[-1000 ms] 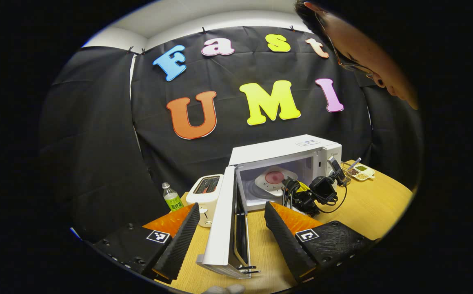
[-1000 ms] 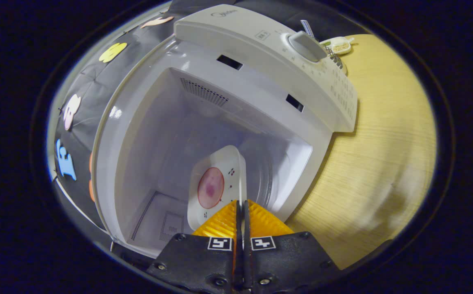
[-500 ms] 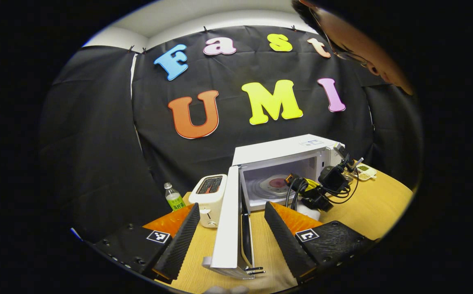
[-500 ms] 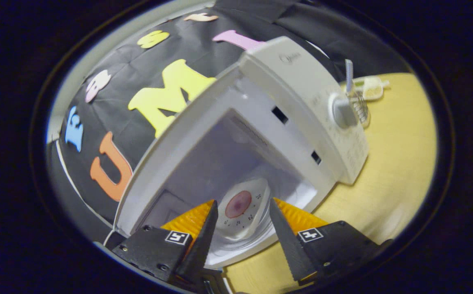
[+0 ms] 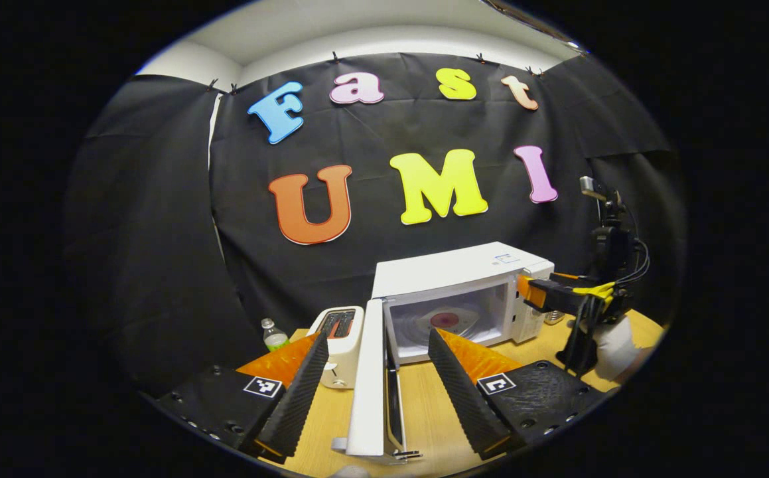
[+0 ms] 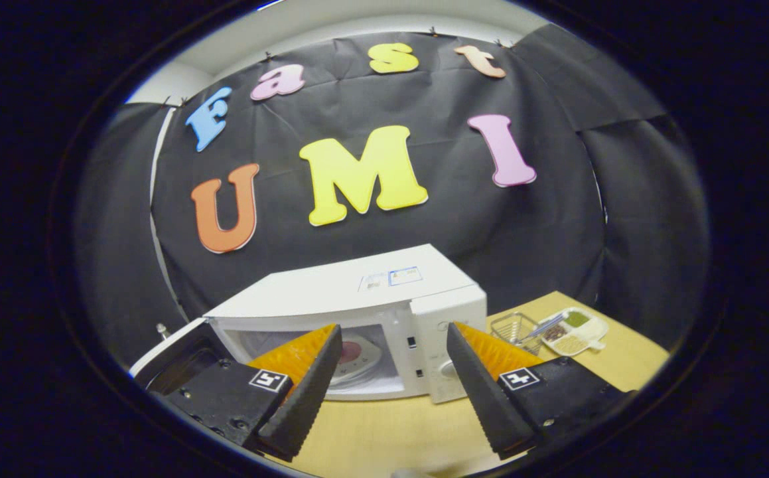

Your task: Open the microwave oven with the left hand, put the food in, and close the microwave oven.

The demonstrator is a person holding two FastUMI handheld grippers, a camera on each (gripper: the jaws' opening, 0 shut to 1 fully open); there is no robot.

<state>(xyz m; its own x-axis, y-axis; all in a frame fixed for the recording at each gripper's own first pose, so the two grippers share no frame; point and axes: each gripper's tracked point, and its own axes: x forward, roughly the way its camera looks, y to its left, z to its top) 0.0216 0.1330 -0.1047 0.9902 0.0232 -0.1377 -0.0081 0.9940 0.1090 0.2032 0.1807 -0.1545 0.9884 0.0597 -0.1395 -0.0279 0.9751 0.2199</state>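
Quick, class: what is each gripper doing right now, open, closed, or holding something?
Left gripper: open, holding nothing, the microwave door edge between its fingers.
Right gripper: open, holding nothing.

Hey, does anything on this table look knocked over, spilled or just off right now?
Nothing looks spilled or damaged. The microwave door stands wide open with the plate of food inside, as the task expects. The toaster and bottle stand upright beside it.
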